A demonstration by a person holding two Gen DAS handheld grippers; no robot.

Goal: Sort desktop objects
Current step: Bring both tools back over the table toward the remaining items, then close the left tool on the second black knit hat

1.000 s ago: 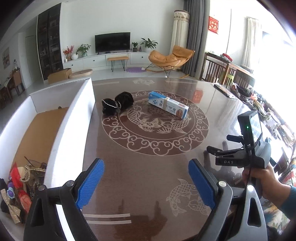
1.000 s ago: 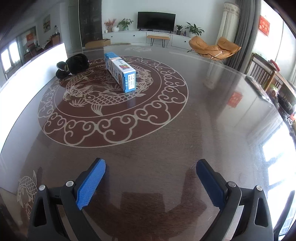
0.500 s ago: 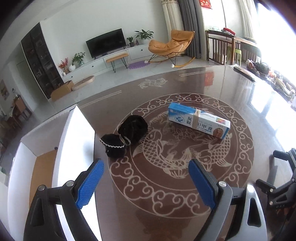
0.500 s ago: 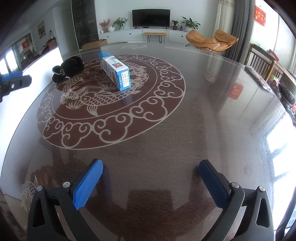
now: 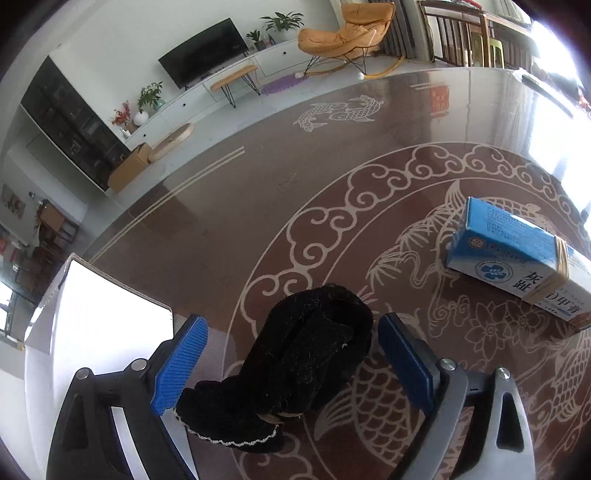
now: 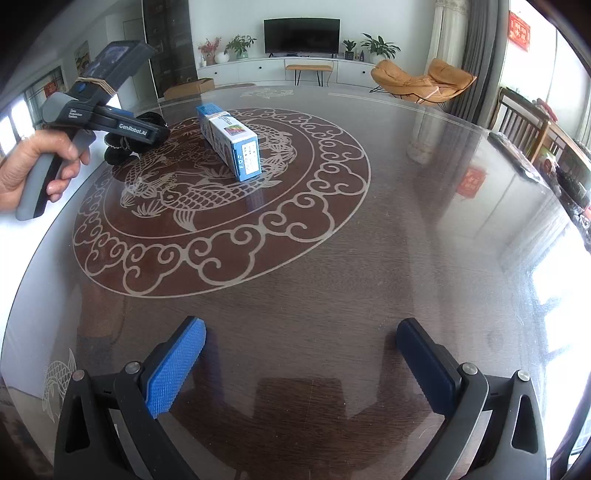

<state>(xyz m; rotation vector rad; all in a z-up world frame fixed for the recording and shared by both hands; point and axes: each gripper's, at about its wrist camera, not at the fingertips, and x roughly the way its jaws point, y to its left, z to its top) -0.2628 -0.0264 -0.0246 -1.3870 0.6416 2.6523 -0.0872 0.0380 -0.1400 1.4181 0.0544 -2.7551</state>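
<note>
On the round dark-brown glossy table (image 6: pixel 332 280) with its pale carved koi-and-cloud medallion, a black fabric bundle with a lace-trimmed edge (image 5: pixel 295 373) lies inside the medallion's left part, near a white-walled storage box (image 5: pixel 107 325) that stands at the table's left side. Left gripper (image 5: pixel 291 363), with black arms and blue ribbed pads, hangs over this bundle with its jaws spread wide; the bundle sits between the two pads, and I cannot tell whether either pad touches the cloth. Seen from the right wrist camera, the same left gripper (image 6: pixel 147 131) is held by a bare hand (image 6: pixel 33 166) on a grey pistol handle, its nose directly over the black bundle (image 6: pixel 118 151).

Just to the right of the bundle, apart from it, lies a long blue-and-white cardboard box with printed characters (image 5: pixel 517 266), flat on its long side across the koi pattern, with a rubber band around its middle. From the right wrist camera the same box (image 6: pixel 231 142) points its short end toward the lens.

Right gripper (image 6: pixel 301 363) is low over bare tabletop at the near edge, well apart from both objects, its blue-padded jaws wide apart and holding nothing. Behind the table are a wall-mounted television (image 6: pixel 301 35) and an orange lounge chair (image 6: pixel 421 79)
</note>
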